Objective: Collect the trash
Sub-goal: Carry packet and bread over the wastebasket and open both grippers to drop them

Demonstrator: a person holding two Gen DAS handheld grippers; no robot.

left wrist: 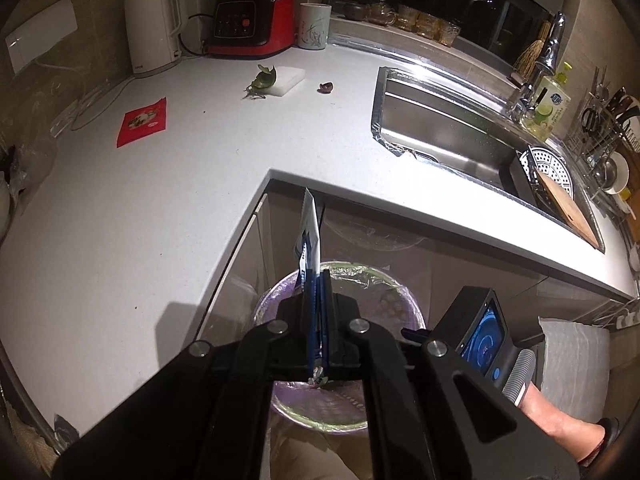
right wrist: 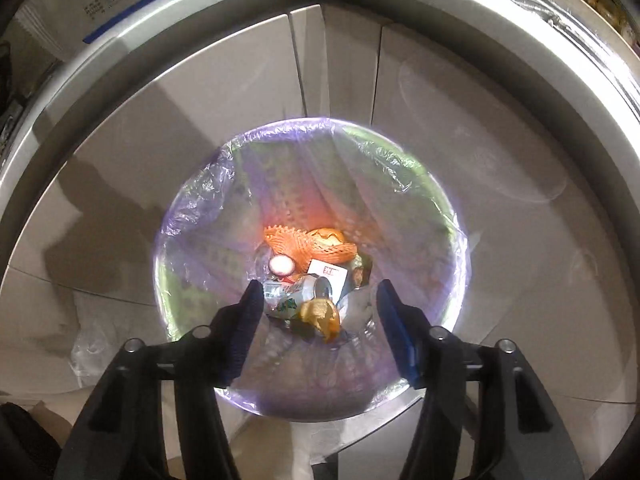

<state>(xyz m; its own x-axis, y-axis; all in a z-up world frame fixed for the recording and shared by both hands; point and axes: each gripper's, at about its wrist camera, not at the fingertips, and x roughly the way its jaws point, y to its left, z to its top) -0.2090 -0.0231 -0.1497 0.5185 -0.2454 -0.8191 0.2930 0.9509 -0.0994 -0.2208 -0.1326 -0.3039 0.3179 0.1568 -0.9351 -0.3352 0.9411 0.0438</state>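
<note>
The left gripper (left wrist: 319, 280) pinched a blue-and-white wrapper (left wrist: 309, 236) above the lined bin (left wrist: 412, 308), at six o'clock from the counter's corner. The right gripper (right wrist: 319, 296) hung spread and empty over the bin's litter (right wrist: 312, 276).

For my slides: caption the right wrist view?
Open right gripper above the lined trash bin holding peels and a can.

White stone countertop (left wrist: 120, 220); red square sachet (left wrist: 142, 122) with a pale printed centre; white sponge block (left wrist: 286, 79) bearing a green leaf scrap (left wrist: 262, 79); red-and-black blender base (left wrist: 252, 24); white kettle (left wrist: 152, 30). Blue-and-white foil wrapper (left wrist: 310, 240). Bin with translucent lilac liner (right wrist: 200, 208); inside, orange foam netting (right wrist: 304, 246), orange peel (right wrist: 322, 314), green-and-silver crushed can (right wrist: 296, 294).
</note>
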